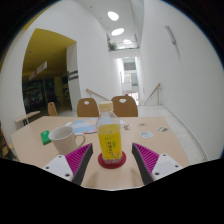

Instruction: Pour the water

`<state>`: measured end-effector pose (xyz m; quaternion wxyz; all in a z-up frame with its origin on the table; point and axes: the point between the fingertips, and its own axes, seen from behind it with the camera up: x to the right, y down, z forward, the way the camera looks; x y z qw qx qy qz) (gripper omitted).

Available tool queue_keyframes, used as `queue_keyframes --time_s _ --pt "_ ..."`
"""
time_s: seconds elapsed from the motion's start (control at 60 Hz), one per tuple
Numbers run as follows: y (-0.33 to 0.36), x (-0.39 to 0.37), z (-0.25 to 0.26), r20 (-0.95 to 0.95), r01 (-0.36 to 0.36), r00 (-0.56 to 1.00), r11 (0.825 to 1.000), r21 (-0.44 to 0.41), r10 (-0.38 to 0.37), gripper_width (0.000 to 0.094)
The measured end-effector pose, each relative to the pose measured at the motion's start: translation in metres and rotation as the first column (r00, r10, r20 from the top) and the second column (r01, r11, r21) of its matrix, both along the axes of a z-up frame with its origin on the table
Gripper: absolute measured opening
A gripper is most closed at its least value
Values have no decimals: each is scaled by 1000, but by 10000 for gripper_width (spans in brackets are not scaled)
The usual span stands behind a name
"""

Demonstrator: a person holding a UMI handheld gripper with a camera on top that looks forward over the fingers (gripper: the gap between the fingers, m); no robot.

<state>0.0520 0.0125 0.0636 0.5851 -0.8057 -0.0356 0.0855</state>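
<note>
The gripper (111, 167) has its pink-padded fingers spread apart, holding nothing. The clear plastic bottle of yellow liquid with a yellow cap (110, 137) stands upright on a red coaster, just ahead of the fingers and centred on the gap. The white ceramic mug (66, 139) sits left of it on the pale wooden table (170, 150).

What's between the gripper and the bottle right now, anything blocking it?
Nothing visible blocks it. The bottle stands upright on the table, just ahead of the open gripper, centred on the gap between its fingers. The white mug sits off to the bottle's left, clear of the approach.
</note>
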Motion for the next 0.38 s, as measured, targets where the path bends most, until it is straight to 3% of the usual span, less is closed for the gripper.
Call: queue_keyframes --time_s 0.383 --pt "-146 9 -10 -138 -68 989 997 -46 62 852"
